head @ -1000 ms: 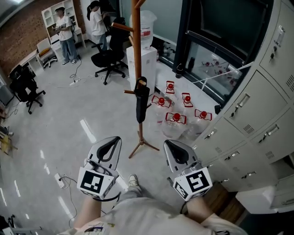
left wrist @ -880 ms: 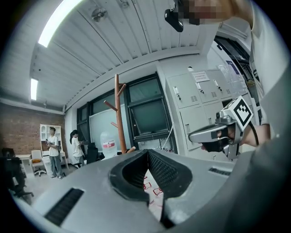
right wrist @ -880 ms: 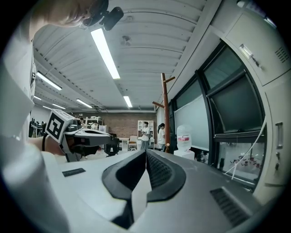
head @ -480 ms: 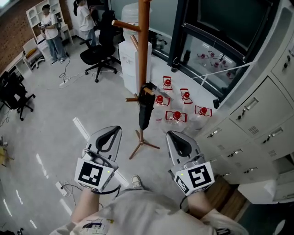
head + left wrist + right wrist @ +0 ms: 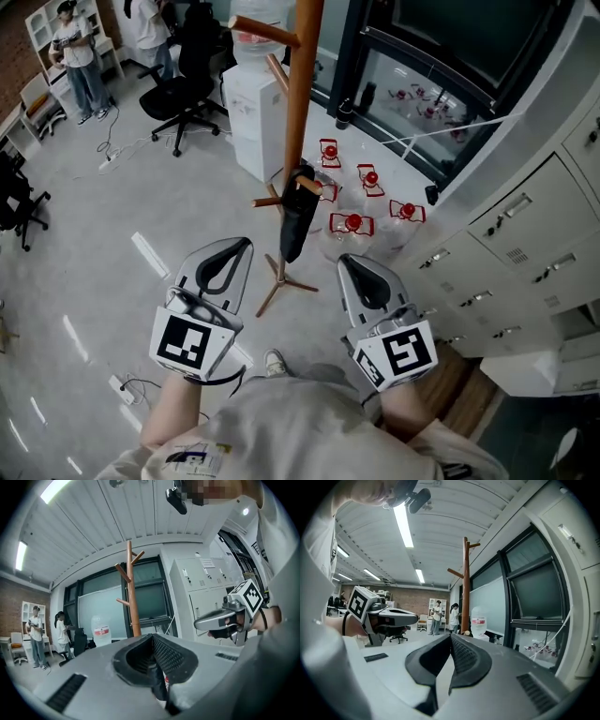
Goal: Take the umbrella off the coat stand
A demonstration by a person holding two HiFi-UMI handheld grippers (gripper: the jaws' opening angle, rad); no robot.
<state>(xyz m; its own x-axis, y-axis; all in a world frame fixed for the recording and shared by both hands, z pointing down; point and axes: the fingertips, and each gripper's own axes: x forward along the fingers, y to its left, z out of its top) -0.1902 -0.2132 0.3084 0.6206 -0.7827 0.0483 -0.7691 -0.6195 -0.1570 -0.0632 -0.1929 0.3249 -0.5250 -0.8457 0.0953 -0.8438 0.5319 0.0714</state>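
Note:
A black folded umbrella [image 5: 293, 223] hangs upright from a low peg of the wooden coat stand [image 5: 302, 103], just above the stand's tripod feet. Both grippers point level toward it and stop short of it. My left gripper [image 5: 241, 246] is to the umbrella's lower left, shut and empty. My right gripper [image 5: 348, 262] is to its lower right, also shut and empty. The left gripper view shows the stand [image 5: 131, 597] ahead, above the closed jaws [image 5: 152, 641]. In the right gripper view the stand [image 5: 465, 585] rises beyond the closed jaws [image 5: 450, 644].
Several water bottles with red caps [image 5: 354, 223] stand on the floor behind the stand. A water dispenser [image 5: 255, 103] is at its left, grey lockers [image 5: 525, 244] at the right. Office chairs [image 5: 183, 94] and two people [image 5: 75, 47] are far back left. A power strip [image 5: 120, 384] lies near my feet.
Both grippers have moved closer to the coat stand, and the umbrella now sits nearer between them. Both jaws stayed shut.

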